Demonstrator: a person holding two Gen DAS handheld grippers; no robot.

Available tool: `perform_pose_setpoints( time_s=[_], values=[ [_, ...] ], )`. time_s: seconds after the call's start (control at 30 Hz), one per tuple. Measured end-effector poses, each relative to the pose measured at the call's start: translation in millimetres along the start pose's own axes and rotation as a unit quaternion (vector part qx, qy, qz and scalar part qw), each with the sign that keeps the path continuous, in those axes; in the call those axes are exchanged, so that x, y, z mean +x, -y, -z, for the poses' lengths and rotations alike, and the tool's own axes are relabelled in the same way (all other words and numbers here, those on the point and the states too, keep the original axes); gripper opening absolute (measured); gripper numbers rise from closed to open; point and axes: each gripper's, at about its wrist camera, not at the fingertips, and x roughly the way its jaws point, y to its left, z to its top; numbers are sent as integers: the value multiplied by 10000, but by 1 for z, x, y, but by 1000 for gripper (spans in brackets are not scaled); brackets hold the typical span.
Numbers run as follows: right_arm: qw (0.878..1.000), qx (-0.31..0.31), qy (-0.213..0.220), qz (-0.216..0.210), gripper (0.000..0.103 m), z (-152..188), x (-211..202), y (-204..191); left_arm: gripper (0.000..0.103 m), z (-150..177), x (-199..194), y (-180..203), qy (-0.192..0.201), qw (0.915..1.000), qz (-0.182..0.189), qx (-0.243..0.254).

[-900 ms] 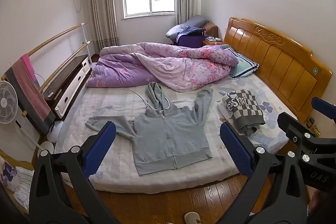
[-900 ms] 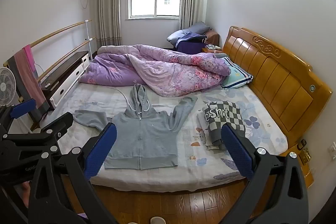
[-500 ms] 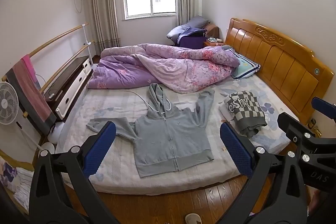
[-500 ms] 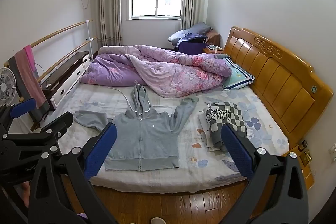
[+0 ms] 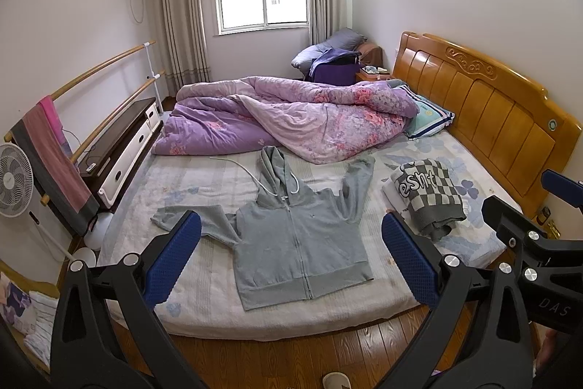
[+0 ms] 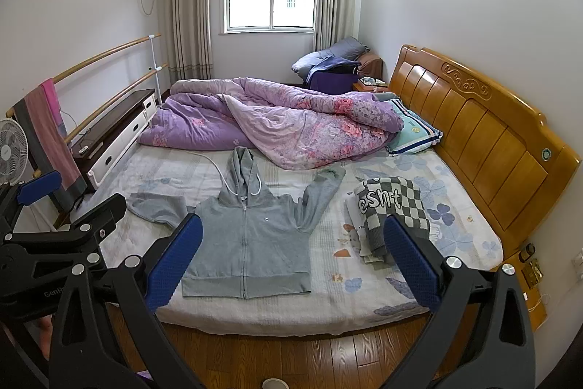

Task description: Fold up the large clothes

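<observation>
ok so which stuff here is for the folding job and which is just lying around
For the job:
- grey hoodie, spread flat, zipped, unfolded
- left tongs and right tongs, both open, empty, off the bed

Lying about:
- checked sweater, already folded on a small pile
- purple quilt
- pillow
- white cable
- fan
- towel

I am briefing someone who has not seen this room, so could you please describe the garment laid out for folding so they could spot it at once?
Start at the bed with the wooden headboard. On its near half, in front of the bunched purple quilt, the grey zip-up hoodie lies flat. Unlike the folded checkered garment beside it, it is plain grey, spread open with sleeves out and white drawstrings.
</observation>
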Motion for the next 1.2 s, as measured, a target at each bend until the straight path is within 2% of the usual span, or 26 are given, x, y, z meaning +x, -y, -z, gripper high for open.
perform_pose_setpoints(
  time_s=[0.57,0.73,1.2],
  values=[
    [10000,15,-11,-19,96,1,8,-8,99,-3,1,-6,21,10000,-20,12],
    [10000,16,-20,-26,96,0,8,-7,99,-9,8,-20,12,10000,-40,-8],
    [10000,4,-44,-28,96,-1,18,-16,99,-8,8,-19,17,10000,-55,2]
  ],
)
